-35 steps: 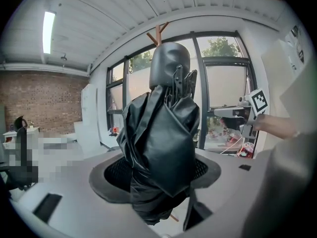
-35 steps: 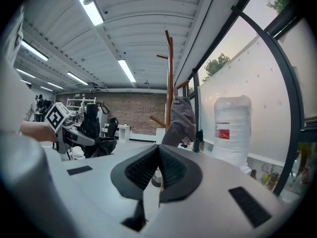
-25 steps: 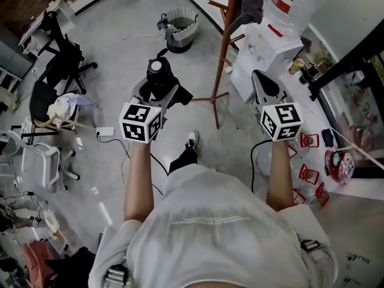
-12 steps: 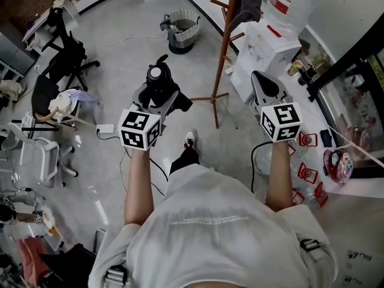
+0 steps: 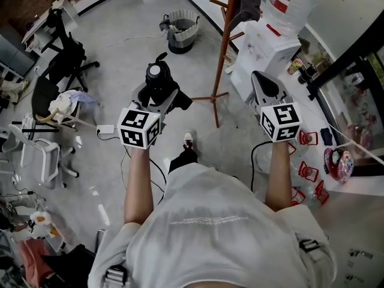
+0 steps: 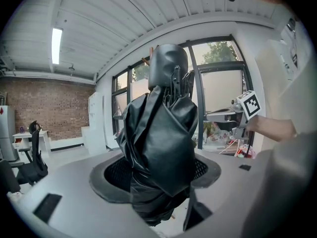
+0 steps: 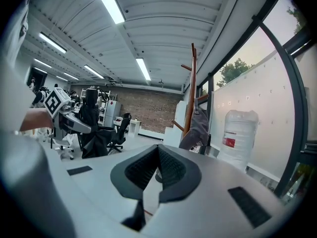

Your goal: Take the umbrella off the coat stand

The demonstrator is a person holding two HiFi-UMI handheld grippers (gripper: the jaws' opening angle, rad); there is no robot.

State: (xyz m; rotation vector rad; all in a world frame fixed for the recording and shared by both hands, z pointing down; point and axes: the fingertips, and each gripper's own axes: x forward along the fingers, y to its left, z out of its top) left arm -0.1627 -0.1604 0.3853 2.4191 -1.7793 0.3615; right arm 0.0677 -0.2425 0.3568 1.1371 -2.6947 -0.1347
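Head view, item one: the umbrella (image 5: 156,77), black and folded, canopy bunched loosely, is off the coat stand (image 5: 225,47) and carried upright in the left hand-held gripper (image 5: 157,98). Its capped end points up toward the camera and its lower part hangs below the jaws, over the floor (image 5: 120,53). Left gripper view confirms the grasp: the umbrella (image 6: 161,148) fills the gap between the two ribbed pads, which stand wide apart and press on the fabric from either side. Item two: the right hand-held gripper (image 5: 261,80) is clenched on nothing. Right gripper view shows its jaws meeting at the tips with no object between them (image 7: 157,157), and it is aimed roughly toward the stand (image 7: 190,98). Item three: the stand is upright to the right of the umbrella, well apart from it, with only a grey garment (image 5: 249,2) seen hanging on a peg. Status, as a judgement: the removal itself looks complete, since the umbrella touches no peg. What may remain is carrying it clear or setting it down, and no set-down place is evident.
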